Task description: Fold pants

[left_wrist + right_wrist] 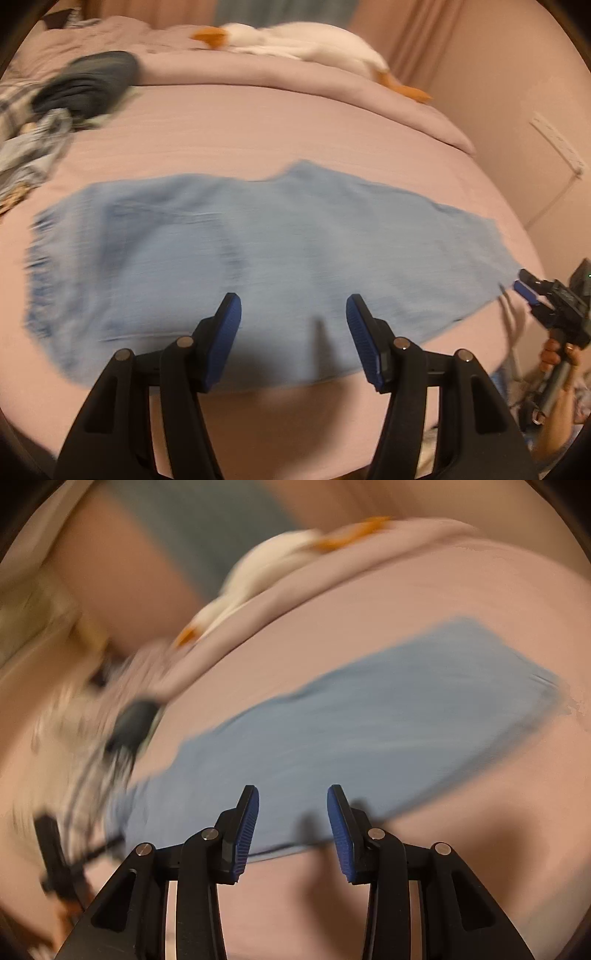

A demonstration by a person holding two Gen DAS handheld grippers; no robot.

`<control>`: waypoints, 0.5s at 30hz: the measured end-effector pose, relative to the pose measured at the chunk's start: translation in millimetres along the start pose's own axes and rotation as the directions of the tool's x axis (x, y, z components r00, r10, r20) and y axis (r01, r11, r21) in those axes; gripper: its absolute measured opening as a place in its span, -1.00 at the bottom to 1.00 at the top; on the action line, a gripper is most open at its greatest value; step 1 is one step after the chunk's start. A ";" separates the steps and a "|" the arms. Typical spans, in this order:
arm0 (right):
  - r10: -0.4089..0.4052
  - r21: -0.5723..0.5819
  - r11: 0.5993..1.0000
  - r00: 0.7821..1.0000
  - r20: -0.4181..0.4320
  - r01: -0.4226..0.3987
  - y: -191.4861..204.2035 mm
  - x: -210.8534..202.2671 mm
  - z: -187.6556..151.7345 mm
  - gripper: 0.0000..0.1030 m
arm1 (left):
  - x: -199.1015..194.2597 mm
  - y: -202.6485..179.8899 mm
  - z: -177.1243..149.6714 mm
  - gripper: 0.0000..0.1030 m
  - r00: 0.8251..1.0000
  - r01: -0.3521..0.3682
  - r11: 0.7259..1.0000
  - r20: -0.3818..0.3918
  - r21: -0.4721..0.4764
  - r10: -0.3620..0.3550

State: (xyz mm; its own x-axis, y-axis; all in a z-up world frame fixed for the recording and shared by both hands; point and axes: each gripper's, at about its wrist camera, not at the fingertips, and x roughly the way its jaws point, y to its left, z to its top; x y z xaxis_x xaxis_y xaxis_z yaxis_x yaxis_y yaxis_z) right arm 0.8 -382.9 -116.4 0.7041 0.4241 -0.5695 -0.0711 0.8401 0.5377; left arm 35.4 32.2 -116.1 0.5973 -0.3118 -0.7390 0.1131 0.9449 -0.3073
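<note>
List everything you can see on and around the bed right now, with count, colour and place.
pants: one, light blue, laid flat across the bed's near part
bed sheet: one, pale pink, under everything
goose plush: one, white with orange beak and feet, far edge on the duvet
dark clothes: one pile, navy, far left
patterned fabric: blue-grey, left edge
left gripper: black, blue pads, open above the pants
right gripper: black, blue pads, open at the pants' near edge

bedroom | pink bed point(258, 122) | goose plush point(295, 40) | curtains point(406, 22)
</note>
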 end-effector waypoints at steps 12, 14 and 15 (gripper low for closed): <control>-0.101 0.424 0.905 0.985 0.143 0.032 -118.8 -21.6 13.3 -0.24 | 75.7 -76.4 28.5 0.14 0.961 0.259 0.965 -0.097 -0.027 -0.261; -0.083 0.435 0.901 0.984 0.157 0.007 -118.9 -14.1 19.1 -0.24 | 85.8 -86.0 29.2 0.13 0.955 0.272 0.962 -0.118 -0.030 -0.274; -0.084 0.433 0.901 0.983 0.165 0.004 -117.5 -9.5 22.9 -0.24 | 88.5 -89.6 28.0 0.12 0.954 0.270 0.963 -0.126 -0.025 -0.271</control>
State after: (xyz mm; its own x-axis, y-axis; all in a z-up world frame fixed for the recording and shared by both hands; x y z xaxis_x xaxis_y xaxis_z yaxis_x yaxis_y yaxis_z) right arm 18.7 -493.4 -159.9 0.8147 0.2905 -0.5018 0.2448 0.6122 0.7518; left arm 100.3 -77.2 -137.2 0.4389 -0.5662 -0.6977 0.2504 0.8228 -0.5102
